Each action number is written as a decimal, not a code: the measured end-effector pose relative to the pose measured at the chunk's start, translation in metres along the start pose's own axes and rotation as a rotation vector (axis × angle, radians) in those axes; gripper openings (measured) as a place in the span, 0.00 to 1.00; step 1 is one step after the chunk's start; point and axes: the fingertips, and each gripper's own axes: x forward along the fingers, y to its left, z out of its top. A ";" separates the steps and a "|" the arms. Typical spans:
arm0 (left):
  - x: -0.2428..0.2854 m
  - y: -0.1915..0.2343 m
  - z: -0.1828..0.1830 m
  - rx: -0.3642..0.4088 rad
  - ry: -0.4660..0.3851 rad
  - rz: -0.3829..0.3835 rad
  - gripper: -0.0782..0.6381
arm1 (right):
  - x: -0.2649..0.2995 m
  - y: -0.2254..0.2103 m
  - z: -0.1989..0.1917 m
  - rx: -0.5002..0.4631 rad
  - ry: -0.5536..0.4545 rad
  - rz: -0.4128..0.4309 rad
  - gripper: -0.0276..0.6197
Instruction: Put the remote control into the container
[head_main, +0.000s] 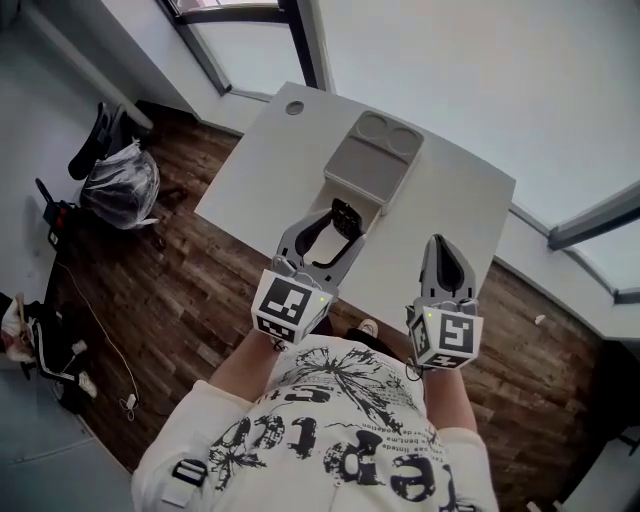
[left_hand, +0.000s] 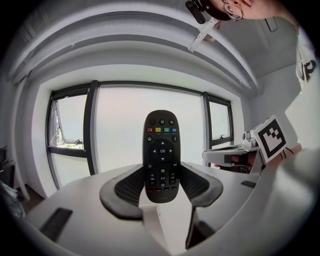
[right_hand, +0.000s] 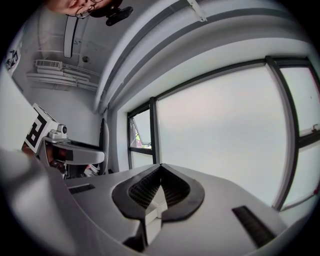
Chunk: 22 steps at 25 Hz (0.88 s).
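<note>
A black remote control (left_hand: 161, 155) stands upright between the pads of my left gripper (left_hand: 161, 189), its buttons facing the camera; the jaws are shut on its lower end. In the head view the left gripper (head_main: 340, 218) holds the remote control (head_main: 347, 219) above the near part of the white table (head_main: 262, 170), just short of the grey container (head_main: 372, 160), a shallow tray with two round recesses at its far end. My right gripper (head_main: 443, 248) hovers to the right of the container. Its pads (right_hand: 145, 192) meet with nothing between them.
The table has a round cable hole (head_main: 294, 107) at its far corner. On the wooden floor to the left lie a black bag and a grey plastic bag (head_main: 120, 182), with cables (head_main: 95, 330) further forward. Large windows (left_hand: 150, 130) stand beyond the table.
</note>
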 end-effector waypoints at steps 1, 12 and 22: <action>0.003 0.003 0.004 0.010 -0.006 -0.013 0.43 | 0.005 -0.001 0.002 0.000 -0.002 -0.016 0.05; 0.030 0.060 -0.017 -0.001 0.047 -0.189 0.43 | 0.049 0.019 0.003 0.010 0.018 -0.200 0.05; 0.049 0.084 -0.095 -0.048 0.240 -0.290 0.43 | 0.076 0.052 -0.039 0.078 0.106 -0.309 0.05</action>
